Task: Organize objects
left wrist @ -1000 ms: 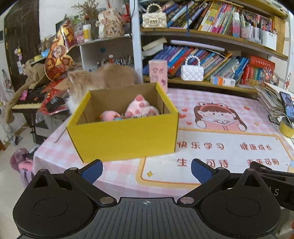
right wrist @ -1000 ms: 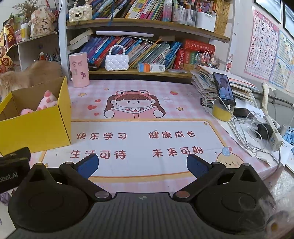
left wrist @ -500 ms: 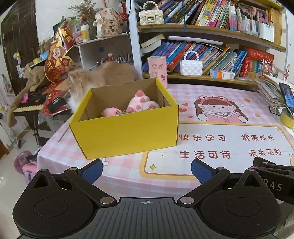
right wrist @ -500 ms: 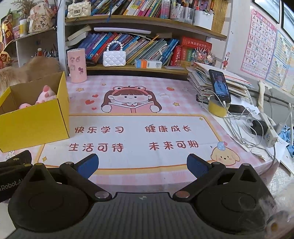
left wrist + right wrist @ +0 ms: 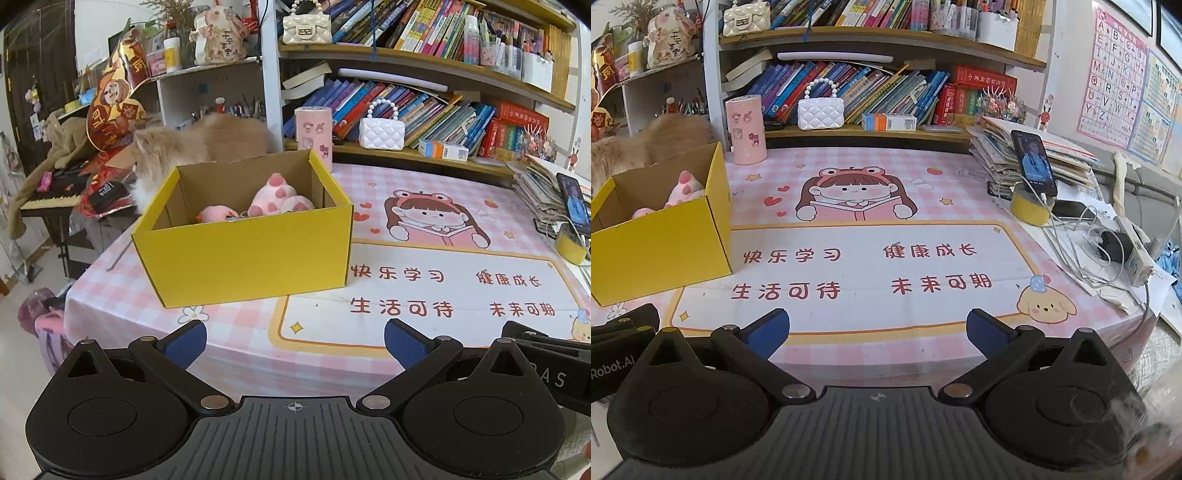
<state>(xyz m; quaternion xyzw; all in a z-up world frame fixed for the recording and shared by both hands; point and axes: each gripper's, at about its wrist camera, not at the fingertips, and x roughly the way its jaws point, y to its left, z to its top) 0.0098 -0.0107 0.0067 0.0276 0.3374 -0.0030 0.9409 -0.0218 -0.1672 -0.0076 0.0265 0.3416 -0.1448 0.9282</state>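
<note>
Fingers of the left gripper [image 5: 293, 341] and right gripper [image 5: 877, 330] are spread wide, holding nothing. The yellow cardboard box [image 5: 243, 254], open-topped, sits on the left part of the table mat [image 5: 886, 269]; pink plush toys [image 5: 275, 197] lie inside it.

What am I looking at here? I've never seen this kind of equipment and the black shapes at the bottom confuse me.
Those black shapes are two tools a person holds, each with a fisheye camera looking along its blue-padded fingers. One picture comes from the left hand-held gripper, the other from the right hand-held gripper. Both are open and hold nothing. On the pink table mat stands a yellow box with pink plush toys inside. A fluffy cat sits behind it.
</note>
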